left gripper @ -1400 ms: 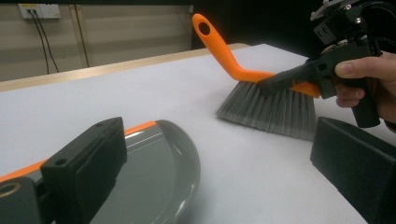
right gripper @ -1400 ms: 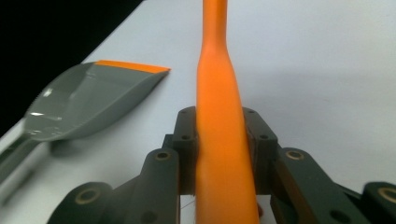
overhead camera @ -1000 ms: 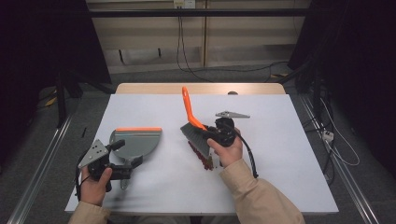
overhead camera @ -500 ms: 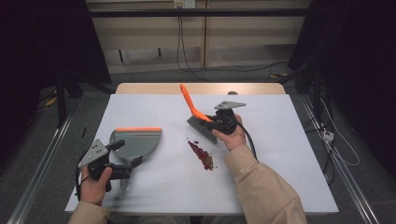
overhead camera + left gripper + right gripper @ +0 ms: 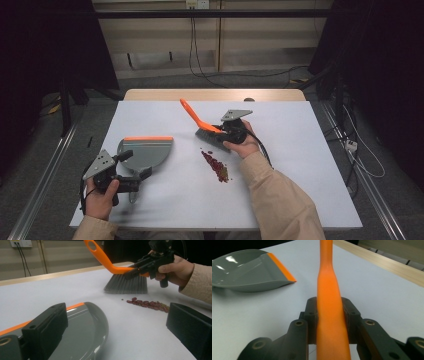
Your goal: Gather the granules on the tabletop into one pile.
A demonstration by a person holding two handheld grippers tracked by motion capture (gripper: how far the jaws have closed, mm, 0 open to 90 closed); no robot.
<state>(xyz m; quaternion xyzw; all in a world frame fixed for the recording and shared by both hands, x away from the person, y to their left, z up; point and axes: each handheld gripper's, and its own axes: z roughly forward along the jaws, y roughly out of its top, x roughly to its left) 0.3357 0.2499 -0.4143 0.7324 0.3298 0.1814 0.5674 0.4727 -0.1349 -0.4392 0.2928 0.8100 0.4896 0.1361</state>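
Brush clamped in right gripper fingers by orange handle, bristles at 12 o'clock of red beans on bench — hard sweep could scatter beans past dustpan at 9 o'clock. Left gripper fingers hold dustpan handle — loose grip lets pan skid.

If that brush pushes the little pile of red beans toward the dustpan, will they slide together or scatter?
Probably some scatter: the red beans look small, rounded and loose, lying in a thin streak, so they are apt to roll. The table looks smooth, giving little grip. The brush has a wide bristle row, which should herd most of them.
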